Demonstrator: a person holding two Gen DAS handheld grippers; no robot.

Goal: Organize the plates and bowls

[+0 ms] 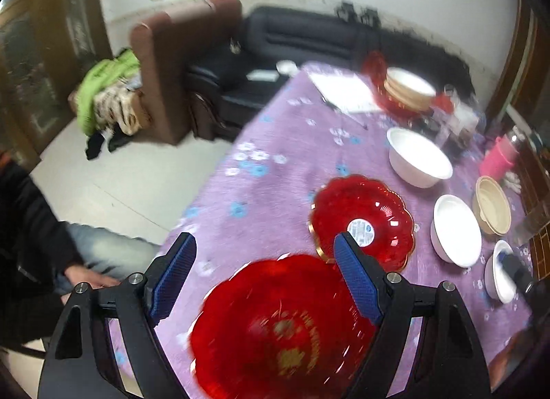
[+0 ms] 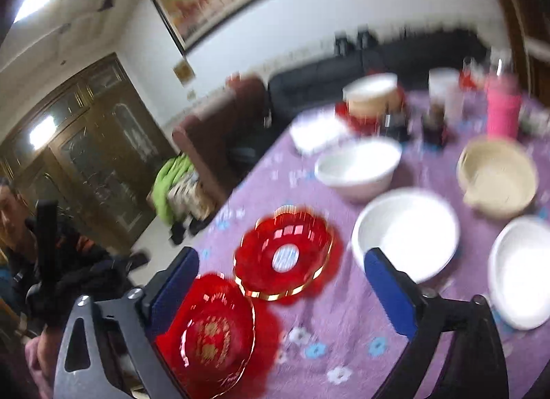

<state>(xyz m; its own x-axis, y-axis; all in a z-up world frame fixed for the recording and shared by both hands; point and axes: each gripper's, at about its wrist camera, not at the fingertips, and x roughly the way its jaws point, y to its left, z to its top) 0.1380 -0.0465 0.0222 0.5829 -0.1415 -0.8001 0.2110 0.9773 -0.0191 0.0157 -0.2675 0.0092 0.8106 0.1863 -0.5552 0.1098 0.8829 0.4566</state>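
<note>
Both claws were noted over the bench (image 1: 275, 144), which was covered in a fuzzy purple cloth with small flower prints. The left claw (image 1: 266, 273) was spread wide and empty, poised above the near red plate (image 1: 275, 326). The right claw (image 2: 282, 282) was likewise wide and empty, its jaws framing the bench above both plates.

The step in hand was judged to be an approach for a first pick. The plates and bowls were seen scattered, not yet gathered.

Both red plates were glossy, translucent and scallop-edged. The near one bore gold lettering. The second red plate (image 1: 362, 222) carried a gilt rim and a round label, and lay just beside it.

Three white bowls (image 1: 417, 156) (image 1: 457, 230) (image 1: 500, 270) looked smooth and deep. A tan bowl (image 1: 491, 208) lay beyond.

Next, a rim grip on the near plate seemed needed; the slick edge could slip.
</note>
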